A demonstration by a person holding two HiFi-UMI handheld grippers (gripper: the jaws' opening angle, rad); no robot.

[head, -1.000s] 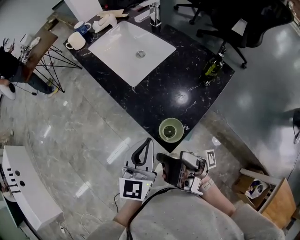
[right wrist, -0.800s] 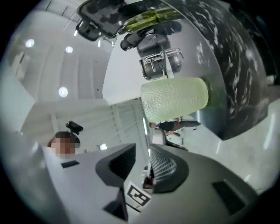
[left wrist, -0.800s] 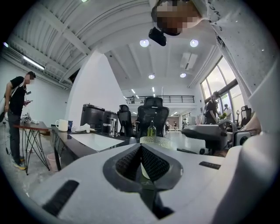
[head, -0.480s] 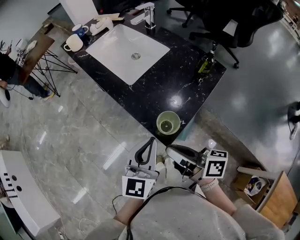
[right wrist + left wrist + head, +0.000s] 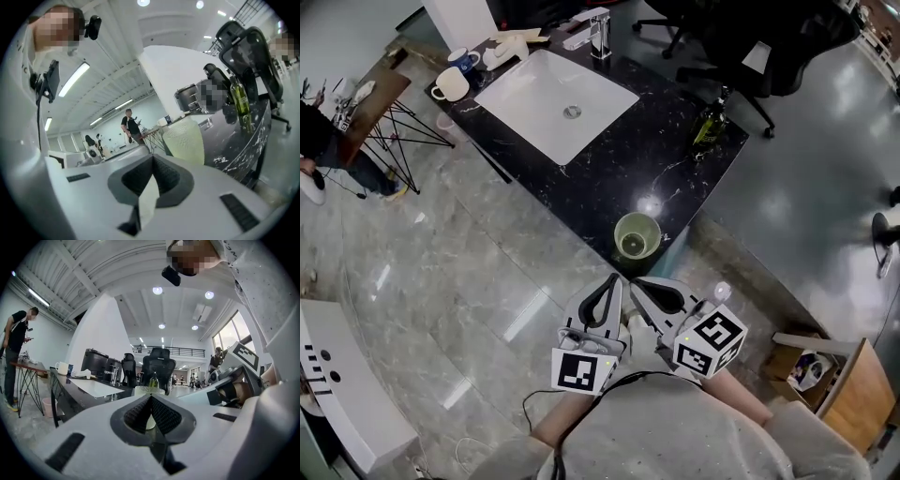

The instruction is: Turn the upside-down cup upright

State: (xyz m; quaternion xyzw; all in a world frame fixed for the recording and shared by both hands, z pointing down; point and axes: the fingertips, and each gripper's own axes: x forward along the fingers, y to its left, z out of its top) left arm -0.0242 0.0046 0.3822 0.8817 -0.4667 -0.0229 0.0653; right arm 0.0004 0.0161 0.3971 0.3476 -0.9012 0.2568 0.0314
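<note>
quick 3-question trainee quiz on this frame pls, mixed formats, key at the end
1. True or false: the cup stands mouth-up on the counter.
2. What does the right gripper hold? A) the cup B) a bottle C) nothing
3. Fill in: the jaws of the left gripper are ____.

Key: 1 true; 2 C, its jaws are together, short of the cup; 3 shut.
</note>
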